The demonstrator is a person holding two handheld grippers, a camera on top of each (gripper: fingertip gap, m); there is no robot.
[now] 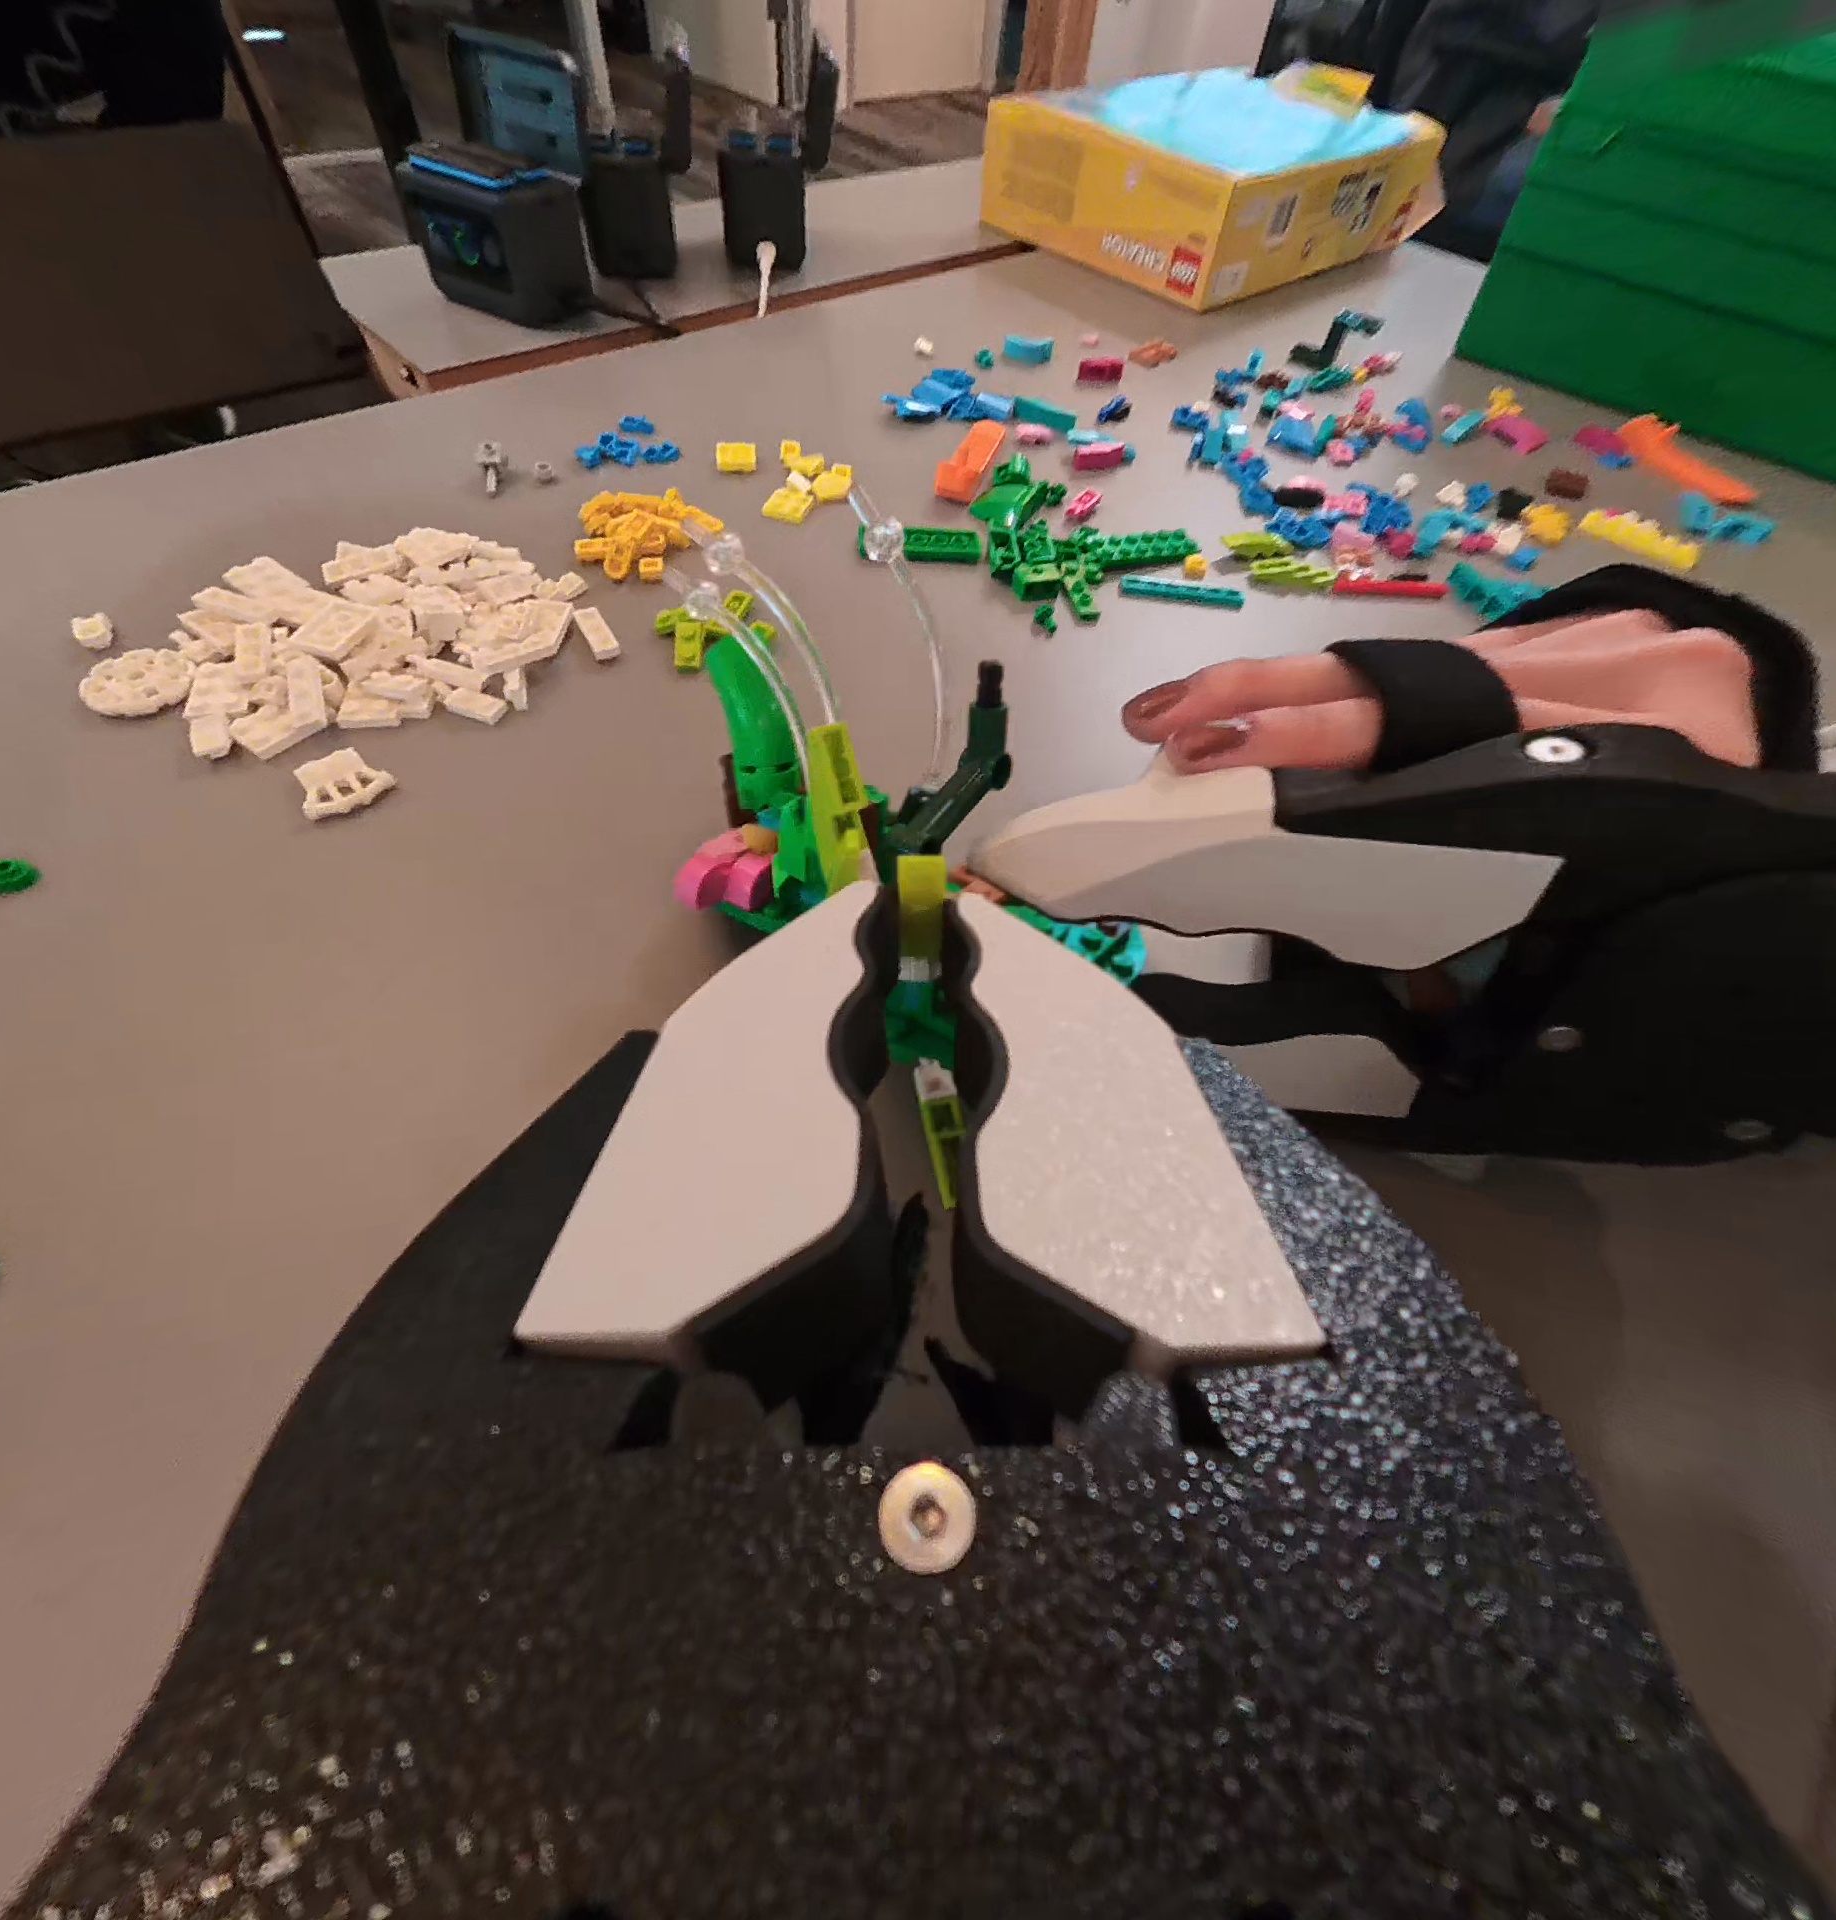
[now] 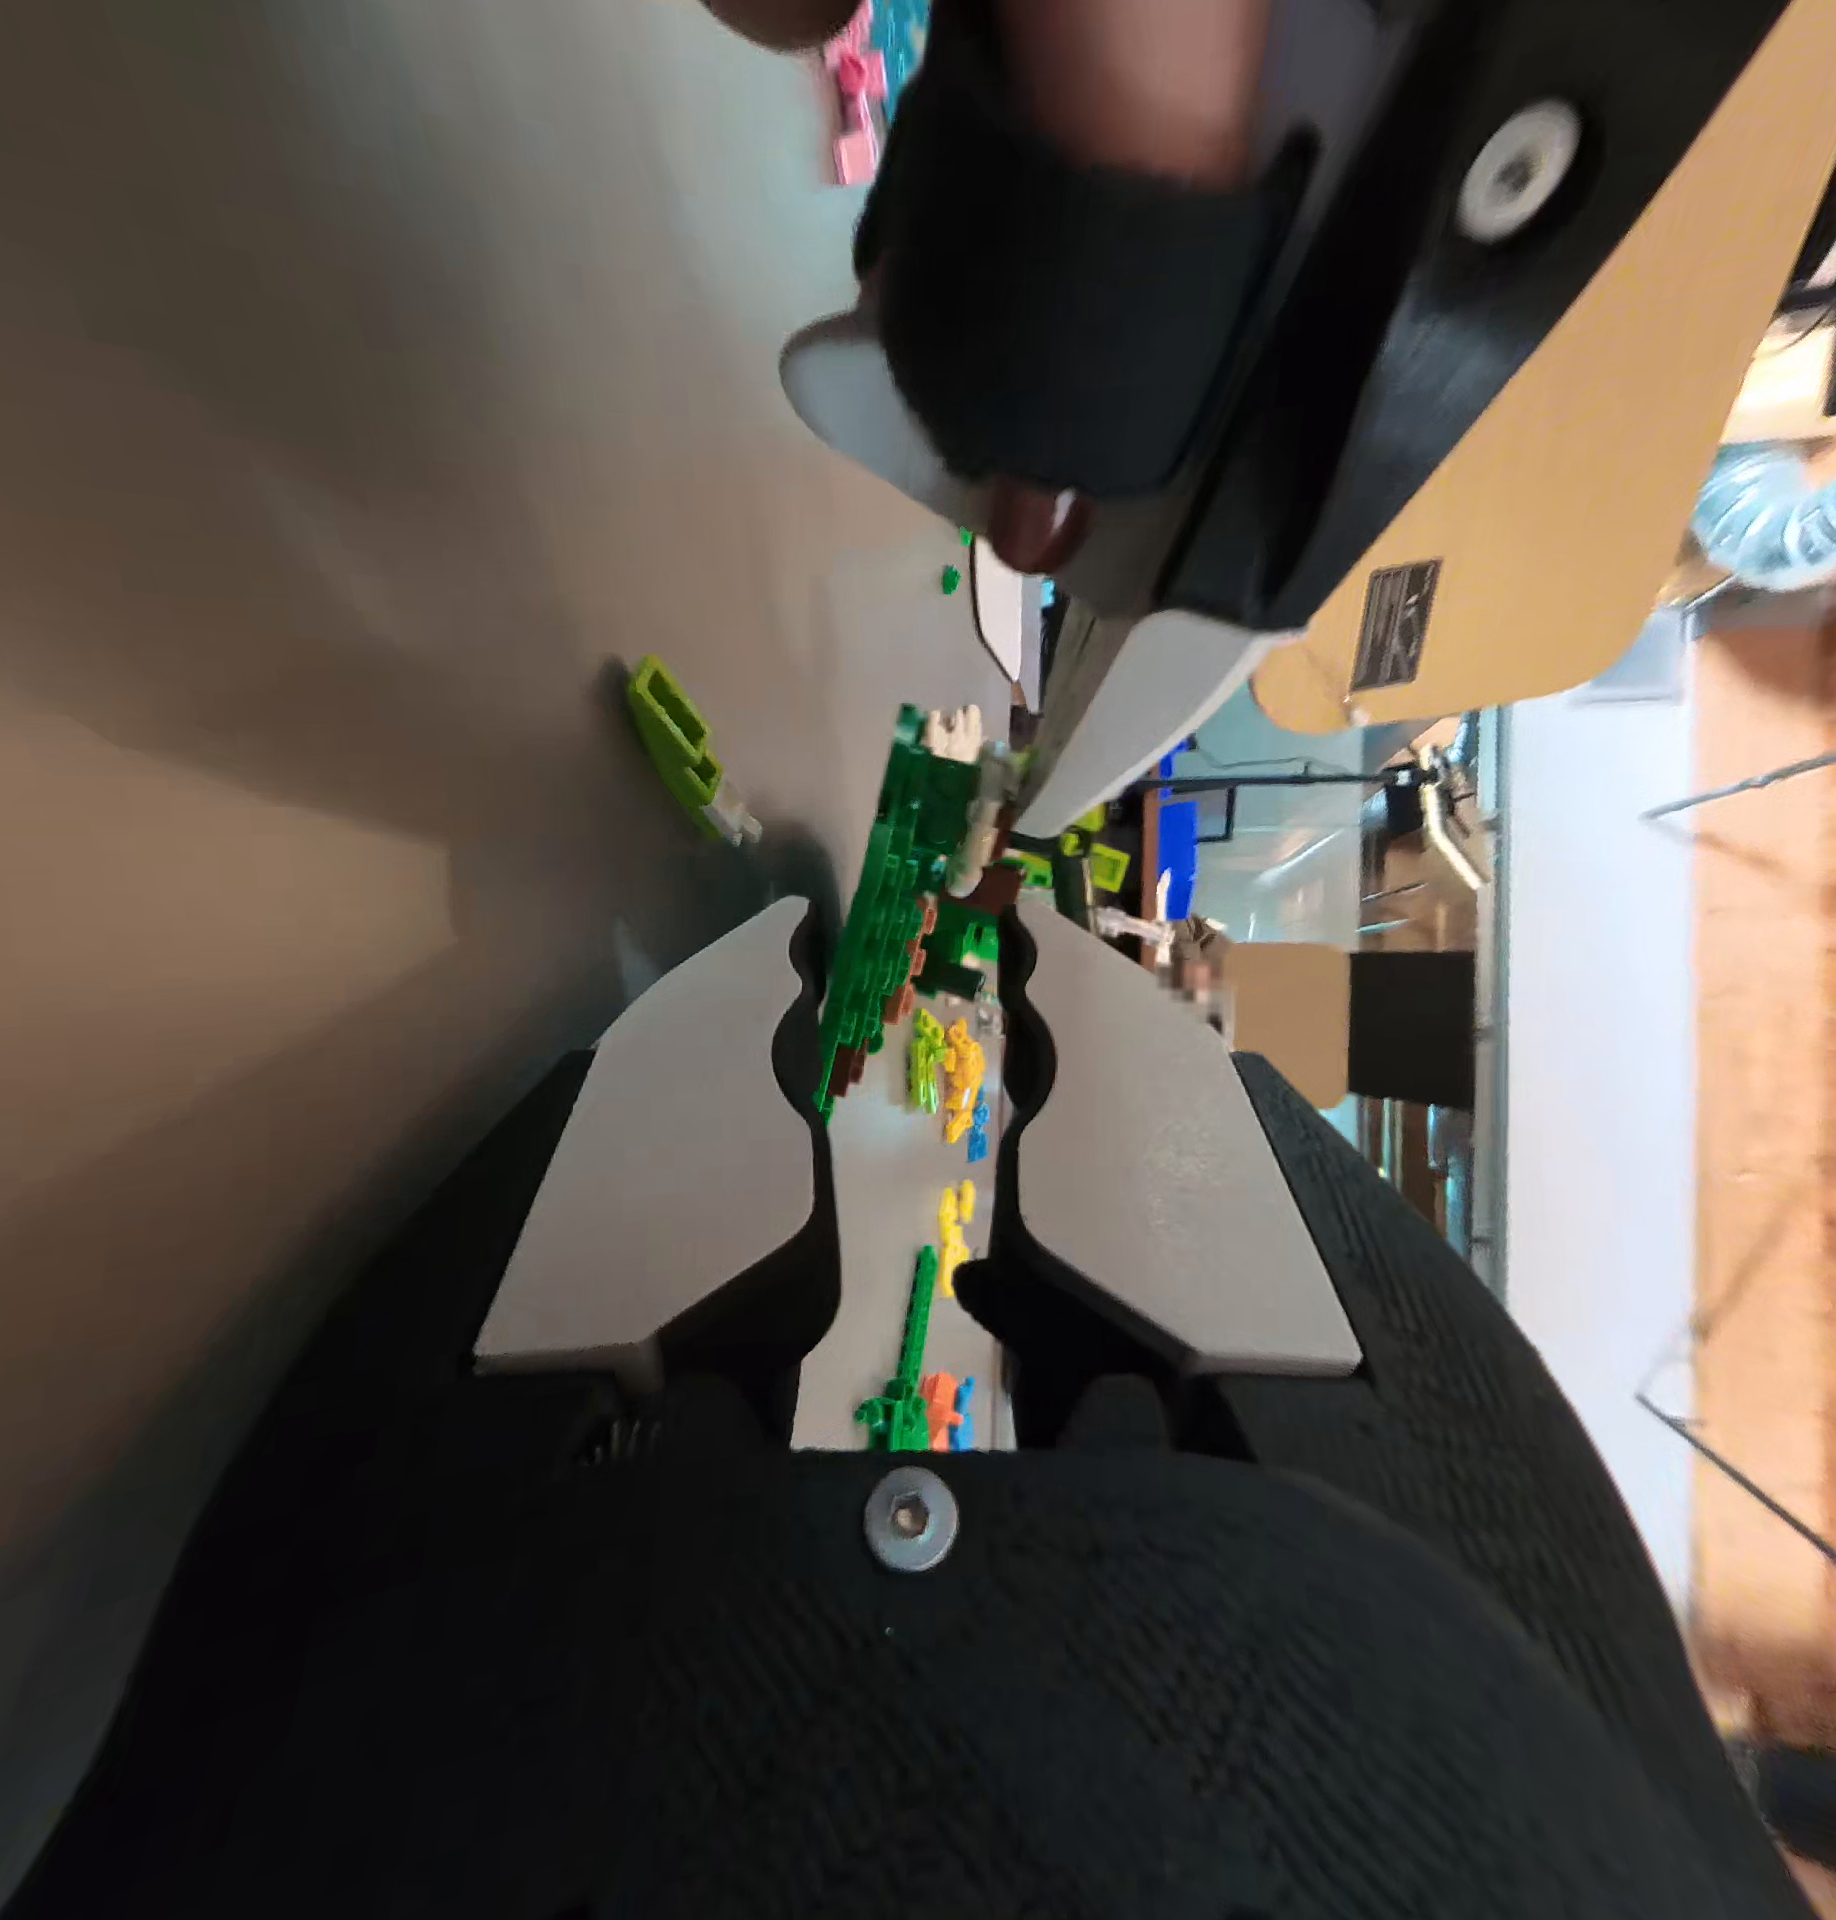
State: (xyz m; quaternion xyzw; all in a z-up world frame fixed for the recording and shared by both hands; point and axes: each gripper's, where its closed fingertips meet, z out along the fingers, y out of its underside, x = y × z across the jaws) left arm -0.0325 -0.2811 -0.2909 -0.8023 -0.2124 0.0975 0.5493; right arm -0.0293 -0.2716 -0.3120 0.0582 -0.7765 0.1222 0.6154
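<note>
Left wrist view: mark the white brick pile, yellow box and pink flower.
white brick pile [image 1: 342, 649], left wrist view, middle of the heap.
yellow box [image 1: 1153, 213], left wrist view, its long side wall.
pink flower [image 1: 722, 878], left wrist view, on the petals.

Even indoor light, bright enough, no harsh glare on grey table [image 1: 270, 987]; soft shadows under white brick pile [image 1: 322, 655]. Left wrist view mostly sharp at centre, speckled sparkle on black gripper body, green block [image 1: 1703, 260] at top right smeared, edges bowed by wide lens. Right wrist view rolled sideways, heavy motion blur on table [image 2: 270, 520], hand [image 2: 1049, 260] overhead soft, background streaked, warm cast at right edge
</note>
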